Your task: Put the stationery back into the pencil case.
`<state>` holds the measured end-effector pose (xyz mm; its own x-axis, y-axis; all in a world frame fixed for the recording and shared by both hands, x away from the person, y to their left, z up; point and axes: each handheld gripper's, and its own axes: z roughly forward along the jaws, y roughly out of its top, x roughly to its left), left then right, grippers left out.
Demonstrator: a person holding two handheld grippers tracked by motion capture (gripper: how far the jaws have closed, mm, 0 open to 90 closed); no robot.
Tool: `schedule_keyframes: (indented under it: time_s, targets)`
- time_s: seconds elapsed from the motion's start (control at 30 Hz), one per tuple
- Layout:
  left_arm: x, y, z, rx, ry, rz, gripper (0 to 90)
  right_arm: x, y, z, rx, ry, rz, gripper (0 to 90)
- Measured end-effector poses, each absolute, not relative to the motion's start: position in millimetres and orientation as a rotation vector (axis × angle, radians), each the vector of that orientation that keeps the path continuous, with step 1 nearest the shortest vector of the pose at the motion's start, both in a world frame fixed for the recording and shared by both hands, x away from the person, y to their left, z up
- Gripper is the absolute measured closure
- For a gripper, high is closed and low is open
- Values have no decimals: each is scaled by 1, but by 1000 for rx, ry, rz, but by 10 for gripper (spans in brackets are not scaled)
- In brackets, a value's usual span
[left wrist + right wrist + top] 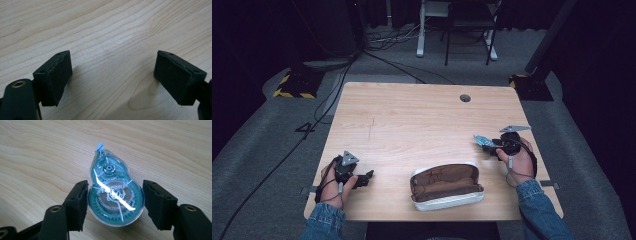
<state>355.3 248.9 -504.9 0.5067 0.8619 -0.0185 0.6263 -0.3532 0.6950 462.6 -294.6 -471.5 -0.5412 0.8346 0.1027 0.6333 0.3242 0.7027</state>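
Note:
A teal see-through correction tape dispenser (113, 192) sits between the jaws of my right gripper (115, 203), and both pads press its round body. Its tip points away from the gripper. In the high view the right gripper (486, 143) holds the dispenser (480, 139) over the table's right side. My left gripper (368, 176) rests near the front left edge, and in its own view the left gripper (112, 75) is open over bare wood. An open case (447, 186), white outside and brown inside, lies at the front middle between the two hands.
The wooden table (412, 120) has a round cable hole (465, 98) at the back right. Cables run over the grey floor to the left, and chair and desk legs (467, 35) stand beyond the far edge.

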Motion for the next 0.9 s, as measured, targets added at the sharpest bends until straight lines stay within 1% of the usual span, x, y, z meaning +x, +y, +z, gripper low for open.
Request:
schedule_keyframes:
  time_s: [0.47, 0.9]
  targets:
    - [356, 249, -505, 2100, 1213, 466, 150, 451, -299, -445, 1302, 2287, 1075, 396]
    - [356, 249, -505, 2104, 1211, 464, 149, 432, -292, -409, 1240, 2310, 1111, 396]
